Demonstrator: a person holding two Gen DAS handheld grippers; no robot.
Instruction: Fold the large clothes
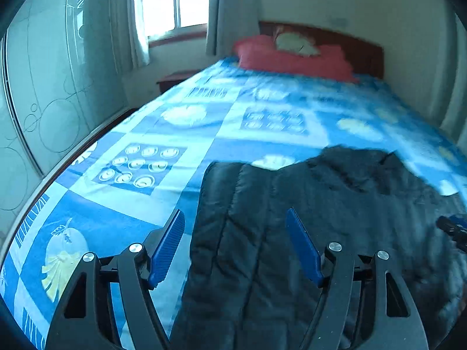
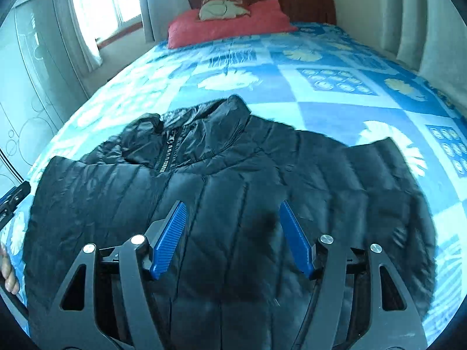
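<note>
A black quilted puffer jacket (image 2: 233,175) lies spread front-up on the bed, collar and zipper (image 2: 166,154) toward the headboard. My right gripper (image 2: 232,218) hovers open over the jacket's chest, nothing between its blue pads. In the left wrist view the same jacket (image 1: 321,218) fills the lower right, its left sleeve (image 1: 221,218) running down between the fingers. My left gripper (image 1: 235,227) stands open above that sleeve edge, the pads not pressing on the cloth. The tip of the right gripper (image 1: 454,230) shows at the far right edge.
The bed carries a blue patterned sheet (image 2: 335,96). A red pillow (image 2: 227,26) with a pale cushion lies against the wooden headboard (image 2: 292,0). A wardrobe (image 1: 52,87) runs along the bed's left side, a window (image 1: 172,0) beyond. A hand (image 2: 7,274) shows at the left edge.
</note>
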